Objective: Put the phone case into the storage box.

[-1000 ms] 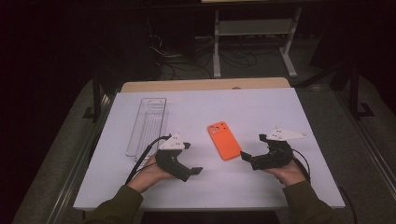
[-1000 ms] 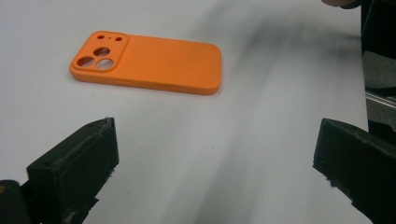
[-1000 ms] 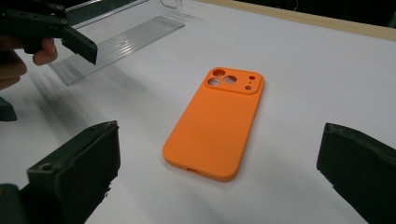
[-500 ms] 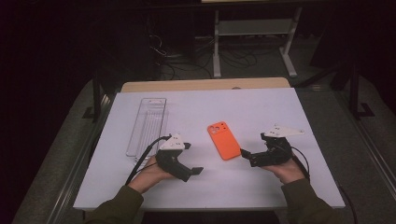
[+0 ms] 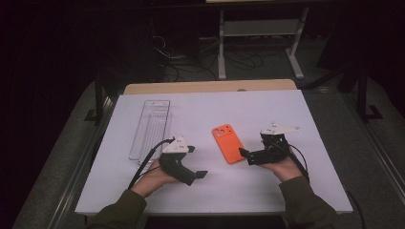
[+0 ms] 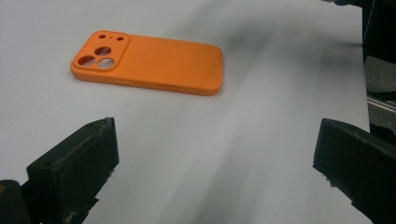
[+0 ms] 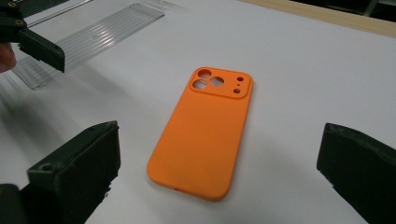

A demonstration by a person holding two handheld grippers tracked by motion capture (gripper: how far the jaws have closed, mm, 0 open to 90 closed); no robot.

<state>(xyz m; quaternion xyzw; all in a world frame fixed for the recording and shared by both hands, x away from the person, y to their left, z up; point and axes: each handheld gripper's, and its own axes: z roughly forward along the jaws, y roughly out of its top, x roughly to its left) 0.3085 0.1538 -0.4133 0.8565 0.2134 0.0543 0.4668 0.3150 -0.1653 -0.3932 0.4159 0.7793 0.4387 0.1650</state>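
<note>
We're seeing a matte orange phone case (image 7: 204, 135) lying flat on the smooth white table (image 5: 315, 114); both grippers' jaws gaping wide, empty; dark room.

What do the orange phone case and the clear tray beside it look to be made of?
The orange phone case looks like soft silicone or matte rubbery plastic: even colour, rounded edges, no glare. The clear tray seems to be rigid transparent plastic, ribbed along its floor, with the white table showing through it. Neither material can be confirmed by sight alone.
</note>
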